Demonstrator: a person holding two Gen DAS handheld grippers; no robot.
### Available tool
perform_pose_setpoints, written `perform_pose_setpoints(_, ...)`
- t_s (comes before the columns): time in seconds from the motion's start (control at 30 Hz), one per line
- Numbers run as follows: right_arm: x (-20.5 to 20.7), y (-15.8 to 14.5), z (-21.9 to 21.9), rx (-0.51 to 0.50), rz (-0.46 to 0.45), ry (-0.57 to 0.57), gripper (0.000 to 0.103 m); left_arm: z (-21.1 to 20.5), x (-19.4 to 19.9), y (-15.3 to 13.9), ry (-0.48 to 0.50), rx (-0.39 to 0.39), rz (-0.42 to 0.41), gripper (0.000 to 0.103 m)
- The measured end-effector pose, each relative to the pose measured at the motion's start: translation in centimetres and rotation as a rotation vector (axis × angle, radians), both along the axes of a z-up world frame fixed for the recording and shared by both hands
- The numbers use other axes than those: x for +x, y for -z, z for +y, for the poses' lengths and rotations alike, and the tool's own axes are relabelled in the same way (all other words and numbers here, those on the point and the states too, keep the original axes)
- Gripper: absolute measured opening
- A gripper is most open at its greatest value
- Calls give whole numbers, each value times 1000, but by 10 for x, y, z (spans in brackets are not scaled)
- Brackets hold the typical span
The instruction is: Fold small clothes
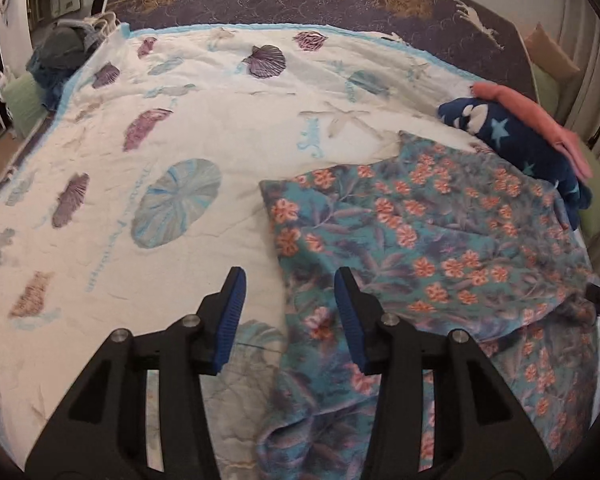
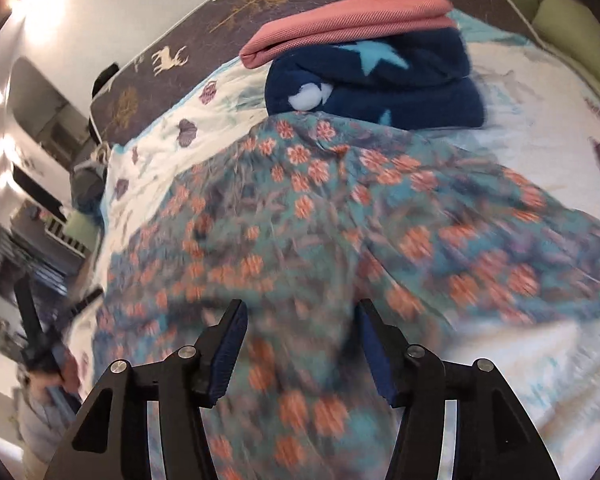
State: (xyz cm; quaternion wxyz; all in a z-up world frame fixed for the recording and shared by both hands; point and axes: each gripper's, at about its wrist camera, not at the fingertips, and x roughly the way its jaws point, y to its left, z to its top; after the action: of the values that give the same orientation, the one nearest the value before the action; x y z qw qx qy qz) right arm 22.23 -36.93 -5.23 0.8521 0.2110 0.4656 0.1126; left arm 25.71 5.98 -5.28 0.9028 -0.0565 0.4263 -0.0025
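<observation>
Spread over a bed (image 1: pixel 100 184), a shell-printed quilt carries a floral garment (image 1: pixel 440 240), laid flat toward the right side. Both claws are seen apart, clamped on nothing. The left claw (image 1: pixel 290 316) straddles the garment's left edge; the right claw (image 2: pixel 302 344) hangs directly over its near cloth, blurred.
</observation>
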Motion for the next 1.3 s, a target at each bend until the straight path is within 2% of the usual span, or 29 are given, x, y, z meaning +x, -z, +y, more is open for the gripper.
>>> perform_pose_setpoints(0.03,7,1,2,-2,3,7,35,-1,1,2,3,-7,5,47)
perform_pose_setpoints(0.07,13,2,5,-16,12,15,7,-2,2,5,-1,7,11,47)
perform_pose_setpoints(0.1,17,-1,9,-3,19,22,5,-4,3,9,-8,53,16,47)
perform_pose_setpoints(0.2,7,-41,9,158,-165,-11,5,-5,6,18,-7,109,24,47)
perform_pose_setpoints(0.23,8,-49,5,162,-183,17,6,-4,6,21,-9,103,31,48)
perform_pose_setpoints(0.27,14,-51,-2,139,-159,73,10,-2,7,22,-18,92,31,49)
perform_pose_setpoints(0.3,25,-46,-10,87,-93,135,14,-1,6,21,-25,87,28,49)
perform_pose_setpoints(0.33,34,-38,-16,40,-31,172,24,-1,5,21,-29,85,22,49)
perform_pose_setpoints(0.37,44,-20,-24,-1,72,196,34,-2,3,19,-28,93,16,49)
perform_pose_setpoints(0.43,44,0,-35,32,147,208,34,-3,-1,17,-21,121,1,49)
perform_pose_setpoints(0.5,29,12,-46,151,123,196,34,-4,-6,14,-23,141,-9,49)
perform_pose_setpoints(0.63,-1,10,-52,214,59,141,39,-3,-22,1,-7,108,-61,49)
perform_pose_setpoints(0.8,-16,8,-30,180,74,12,41,-6,-30,-6,13,93,-77,49)
perform_pose_setpoints(0.87,-6,18,-26,145,103,29,47,-4,-26,-2,-17,105,-58,49)
perform_pose_setpoints(0.93,6,28,-24,145,110,58,47,1,-24,2,-45,55,-41,49)
perform_pose_setpoints(1.0,12,28,-18,134,97,73,46,2,-22,8,-41,17,-17,49)
perform_pose_setpoints(1.03,13,24,-14,114,90,67,18,1,-20,12,-41,36,-4,49)
perform_pose_setpoints(1.07,14,18,-4,94,86,43,6,0,-20,15,-48,67,5,49)
perform_pose_setpoints(1.13,3,-6,3,114,39,17,5,1,-20,19,-55,100,7,49)
perform_pose_setpoints(1.2,-12,-32,-8,68,-30,60,5,6,-22,21,-62,72,9,51)
perform_pose_setpoints(1.27,-17,-34,-21,60,-2,70,7,8,-23,21,-75,72,6,55)
perform_pose_setpoints(1.3,-13,-24,-25,41,62,60,8,8,-22,22,-81,81,9,55)
